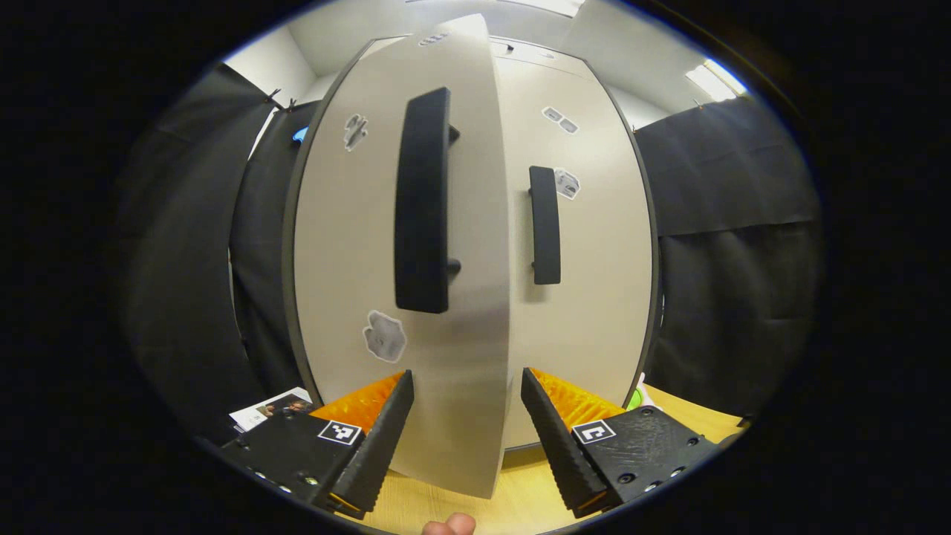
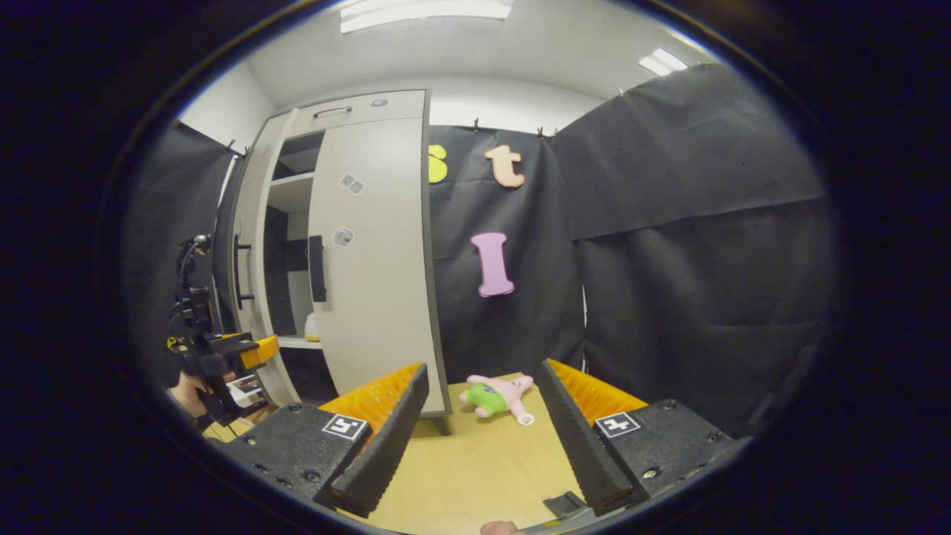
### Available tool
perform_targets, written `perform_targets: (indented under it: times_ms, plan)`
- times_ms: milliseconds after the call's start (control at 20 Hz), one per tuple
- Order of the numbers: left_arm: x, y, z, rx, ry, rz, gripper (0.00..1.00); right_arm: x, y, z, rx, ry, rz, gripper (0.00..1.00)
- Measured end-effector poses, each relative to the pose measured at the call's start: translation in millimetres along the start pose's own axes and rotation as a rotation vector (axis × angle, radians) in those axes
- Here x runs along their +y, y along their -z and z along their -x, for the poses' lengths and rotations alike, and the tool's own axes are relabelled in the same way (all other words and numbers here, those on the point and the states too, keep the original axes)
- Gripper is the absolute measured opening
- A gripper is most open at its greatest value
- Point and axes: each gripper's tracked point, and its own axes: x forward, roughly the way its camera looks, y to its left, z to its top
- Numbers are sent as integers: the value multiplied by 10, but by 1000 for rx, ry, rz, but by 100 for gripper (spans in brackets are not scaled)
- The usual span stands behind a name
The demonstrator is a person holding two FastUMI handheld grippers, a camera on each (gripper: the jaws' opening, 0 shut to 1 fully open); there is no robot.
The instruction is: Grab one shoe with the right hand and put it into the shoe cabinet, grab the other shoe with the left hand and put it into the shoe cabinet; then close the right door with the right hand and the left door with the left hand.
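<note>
Left gripper view: the left gripper [image 1: 466, 438] faces the shoe cabinet [image 1: 594, 297] at close range, its jaws spread apart and holding nothing. The free edge of the left door [image 1: 371, 245] lies between the two jaws, and its lower corner hangs over the worktop [image 1: 520, 494] in the gap between them; neither jaw can be seen pressing on it. This door stands ajar, swung toward the camera, with its long dark handle [image 1: 423, 200] upright above the jaws. Beyond it the right door [image 1: 594, 223] sits flat against the cabinet front, its own handle [image 1: 544, 224] also upright. A fingertip [image 1: 449, 526] shows at the bottom edge. A printed card [image 1: 271, 407] lies on the worktop to the left.

Right gripper view: the right gripper [image 2: 483, 438] is held well back from the cabinet [image 2: 334, 253], jaws released and empty, over the worktop [image 2: 475, 461]. The right door [image 2: 371, 260] is closed; the left door [image 2: 241, 245] stands open, exposing shelves [image 2: 293, 182] and a pale object [image 2: 312, 327], too small to identify, on a lower shelf. The left gripper [image 2: 223, 353] and the hand [image 2: 189, 394] holding it appear at far left beside the open door. A soft toy [image 2: 496, 396] lies on the worktop beyond and between the right jaws, well apart from them.
</note>
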Motion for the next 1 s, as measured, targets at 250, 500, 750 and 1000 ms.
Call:
perform_targets:
  times_ms: [250, 500, 750, 1000]
  plan:
    - [-122, 16, -7, 4, 13, 35, 88, -159, 40, 13, 5, 27, -10, 97]
    - [-133, -105, 311, -32, 26, -6, 87, -65, 64, -50, 11, 7, -17, 97]
    - [32, -179, 868, -14, -22, -9, 87, 346, 43, -91, 6, -82, 6, 97]
    - [196, -171, 1567, 20, -80, -4, 87, 984, 97, 1, 22, -201, 31, 97]
